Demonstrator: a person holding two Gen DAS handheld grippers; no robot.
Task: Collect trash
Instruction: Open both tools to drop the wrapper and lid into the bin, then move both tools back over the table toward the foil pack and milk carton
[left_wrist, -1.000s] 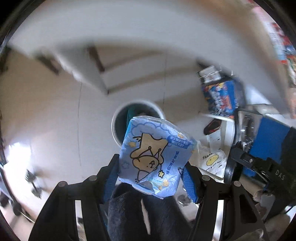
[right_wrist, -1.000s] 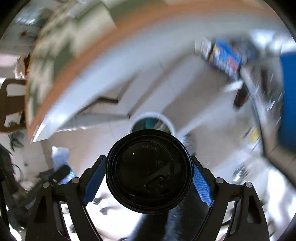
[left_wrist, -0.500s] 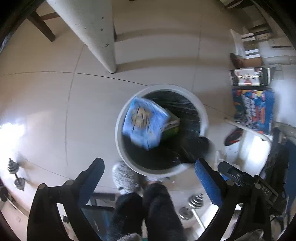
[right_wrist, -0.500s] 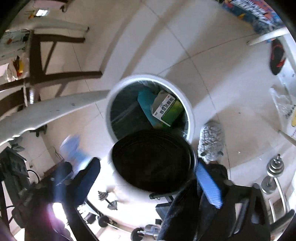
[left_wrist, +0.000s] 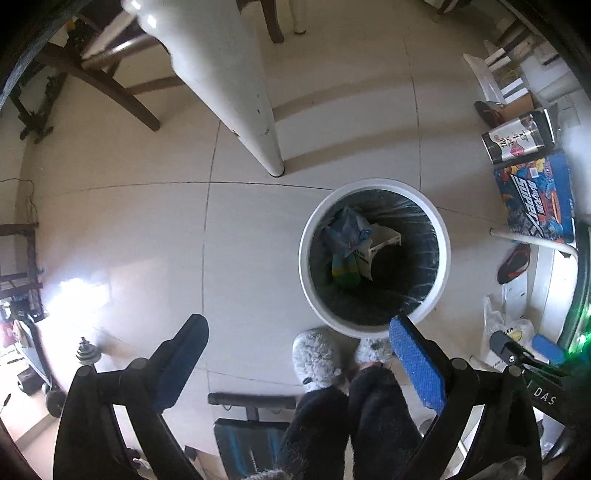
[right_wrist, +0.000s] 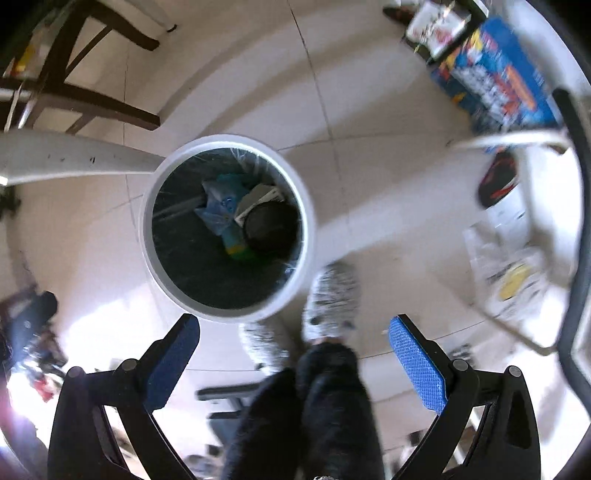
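- White trash bin (left_wrist: 441, 254), black-lined, stands on the tiled floor just beyond grey slippers (left_wrist: 317, 356).
- Left gripper (left_wrist: 295, 339) and right gripper (right_wrist: 293, 334): both spread wide, empty.
- Blue packet (right_wrist: 218, 206) and black cup lid (right_wrist: 271, 230) lie inside.

- A lived-in room of a home, with a pale tiled floor (left_wrist: 129, 229) underfoot.
- A white table leg (left_wrist: 236, 92) and dark wooden chair legs (left_wrist: 110, 85) suggest a dining spot.
- A white round bin (left_wrist: 375, 254) with a black liner stands on the tiles, household packaging inside.
- Dumbbells (left_wrist: 88, 352) and what looks like an exercise bench (left_wrist: 251, 428) sit nearby, though the fisheye edge makes this uncertain.
- Loose shoes (left_wrist: 513, 258), colourful printed boxes (left_wrist: 535, 199) and a plastic bag (left_wrist: 506, 332) clutter one side.
- The person wears fluffy grey slippers (left_wrist: 317, 358).
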